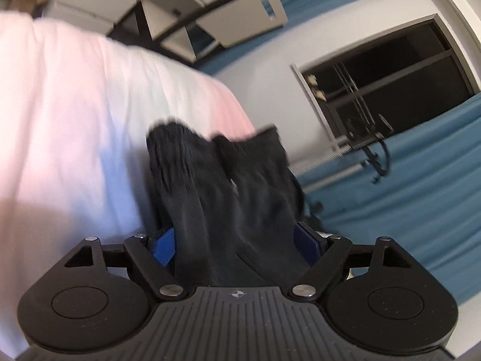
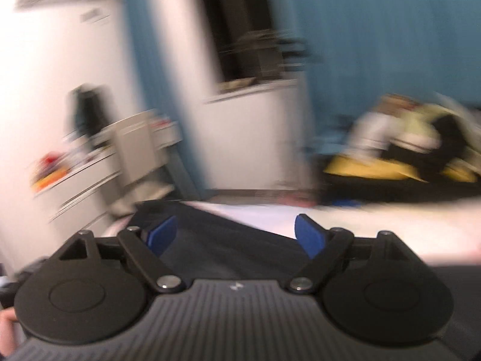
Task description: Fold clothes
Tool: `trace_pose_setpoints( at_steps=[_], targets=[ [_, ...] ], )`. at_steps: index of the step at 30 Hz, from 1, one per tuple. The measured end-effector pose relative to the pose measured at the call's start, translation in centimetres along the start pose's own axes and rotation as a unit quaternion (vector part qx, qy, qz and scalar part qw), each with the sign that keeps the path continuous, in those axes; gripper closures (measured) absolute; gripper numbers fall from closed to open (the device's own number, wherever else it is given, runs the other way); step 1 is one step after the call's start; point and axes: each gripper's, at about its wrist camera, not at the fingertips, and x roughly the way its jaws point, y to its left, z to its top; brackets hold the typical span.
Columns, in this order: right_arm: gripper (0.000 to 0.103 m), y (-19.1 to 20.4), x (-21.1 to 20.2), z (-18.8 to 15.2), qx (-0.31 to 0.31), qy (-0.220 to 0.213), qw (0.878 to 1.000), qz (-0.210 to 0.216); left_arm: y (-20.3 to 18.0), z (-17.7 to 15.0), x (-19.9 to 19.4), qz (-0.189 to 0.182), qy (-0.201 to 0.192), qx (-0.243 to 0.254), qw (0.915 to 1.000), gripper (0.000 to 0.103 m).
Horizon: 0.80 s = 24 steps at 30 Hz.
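Note:
In the left wrist view a dark, ribbed garment (image 1: 222,180) lies bunched between the blue fingers (image 1: 163,245) of my left gripper (image 1: 237,240), whose jaws stand wide apart around it; the cloth drapes over the gripper body. The white bed sheet (image 1: 75,114) lies under and left of it. In the blurred right wrist view my right gripper (image 2: 236,236) is open, its blue fingers (image 2: 309,236) apart over a dark garment (image 2: 228,240) lying flat on the white sheet (image 2: 360,225).
A pile of yellow, white and black clothes (image 2: 405,147) lies at the far right of the bed. A dark window (image 1: 387,81) and blue curtains (image 1: 421,180) stand beyond the bed. White shelves and furniture (image 2: 75,165) are at the left.

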Motion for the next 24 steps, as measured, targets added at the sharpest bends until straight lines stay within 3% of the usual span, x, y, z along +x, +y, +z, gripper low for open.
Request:
trace_pose_setpoints(
  at_steps=[3,5,8,10,13,16,17,19,20,21,22,24],
  targets=[
    [0.016,-9.8,-5.4,-1.8,0.113,-0.028,0.989,-0.092,-1.1,-2.4,-1.6,0.010,0.018,-0.004,0.9998,0.018],
    [0.015,-15.4,-7.8,-3.1,0.201,-0.039,0.969,-0.140,-1.3,-3.9,-1.7,0.015,0.032,-0.029,0.9990,0.018],
    [0.015,-21.6,-9.0,-4.7,0.288,-0.060,0.942,-0.160,-0.5,-7.3,-1.7,0.001,0.053,-0.104,0.9932,0.017],
    [0.015,-25.1,-9.1,-5.5,0.339,-0.058,0.922,-0.178,-0.2,-9.3,-1.2,0.003,0.061,-0.124,0.9904,0.018],
    [0.015,-29.0,-8.4,-7.1,0.389,-0.050,0.904,-0.171,-1.3,-11.0,-0.3,0.030,0.051,-0.072,0.9957,0.018],
    [0.015,-31.3,-6.7,-8.1,0.392,-0.022,0.900,-0.189,-2.4,-11.9,0.3,0.051,0.039,-0.025,0.9976,0.018],
    [0.019,-31.9,-6.4,-8.4,0.386,-0.017,0.901,-0.196,-2.4,-12.0,0.3,0.051,0.036,-0.021,0.9978,0.018],
    [0.049,-33.0,-5.9,-8.9,0.376,-0.012,0.905,-0.198,-2.1,-12.1,0.8,0.049,0.031,-0.020,0.9981,0.019],
    [0.070,-33.2,-5.8,-8.8,0.372,-0.014,0.908,-0.193,-2.0,-12.0,1.1,0.049,0.030,-0.020,0.9982,0.019],
    [0.082,-32.8,-5.8,-8.5,0.358,-0.017,0.913,-0.194,-1.8,-12.0,1.4,0.048,0.028,-0.020,0.9982,0.020],
    [0.091,-32.2,-5.9,-7.9,0.338,-0.024,0.920,-0.196,-1.7,-12.0,1.6,0.047,0.026,-0.021,0.9983,0.021],
    [0.092,-30.0,-5.9,-6.0,0.279,-0.046,0.936,-0.210,-1.5,-11.7,1.7,0.047,0.022,-0.016,0.9985,0.025]
  ],
)
